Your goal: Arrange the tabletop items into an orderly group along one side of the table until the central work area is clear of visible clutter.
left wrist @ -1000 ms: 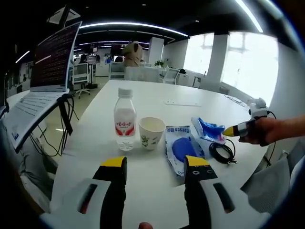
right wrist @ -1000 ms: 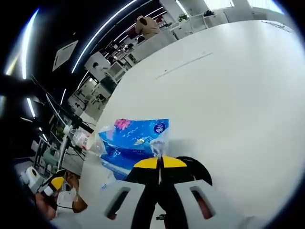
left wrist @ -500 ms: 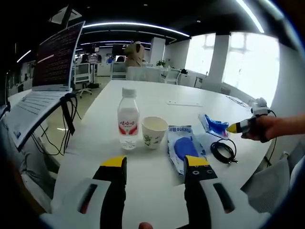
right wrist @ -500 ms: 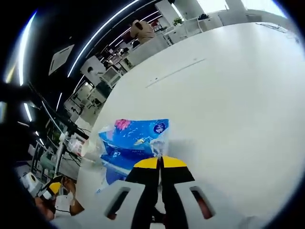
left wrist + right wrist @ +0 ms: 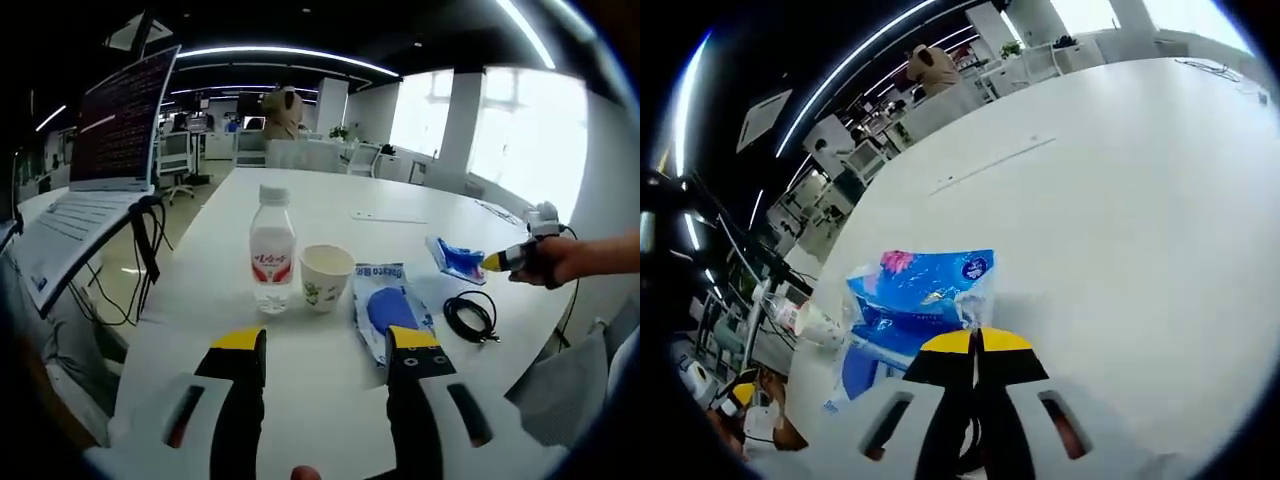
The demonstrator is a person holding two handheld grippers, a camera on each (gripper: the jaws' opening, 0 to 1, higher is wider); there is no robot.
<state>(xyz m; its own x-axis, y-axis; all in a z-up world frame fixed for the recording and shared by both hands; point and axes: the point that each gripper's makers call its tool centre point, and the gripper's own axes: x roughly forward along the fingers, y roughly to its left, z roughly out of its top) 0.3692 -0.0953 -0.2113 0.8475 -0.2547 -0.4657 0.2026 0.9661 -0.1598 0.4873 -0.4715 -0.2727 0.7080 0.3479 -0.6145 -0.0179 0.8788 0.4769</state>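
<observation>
My left gripper (image 5: 328, 352) hovers open above the near part of the white table (image 5: 330, 205), nothing between its jaws. Beyond it stand a water bottle (image 5: 272, 253) with a red label and a paper cup (image 5: 326, 277). A blue-and-white flat pack (image 5: 388, 309) lies right of the cup, and a coiled black cable (image 5: 470, 317) further right. My right gripper (image 5: 975, 342) is shut on a blue tissue pack (image 5: 919, 292), lifted off the table. In the left gripper view that pack (image 5: 455, 259) hangs at the right, held by the right gripper (image 5: 497, 262) in a person's hand.
A laptop (image 5: 95, 150) on a stand sits off the table's left edge, with cables hanging below it. A thin white strip (image 5: 386, 216) lies on the far table. Office desks and a person stand in the background. The bottle and cup (image 5: 810, 322) lie left of the held pack in the right gripper view.
The right gripper has carried the blue tissue pack up and away to the right, off the flat pack and cable. The left gripper has stayed put.
</observation>
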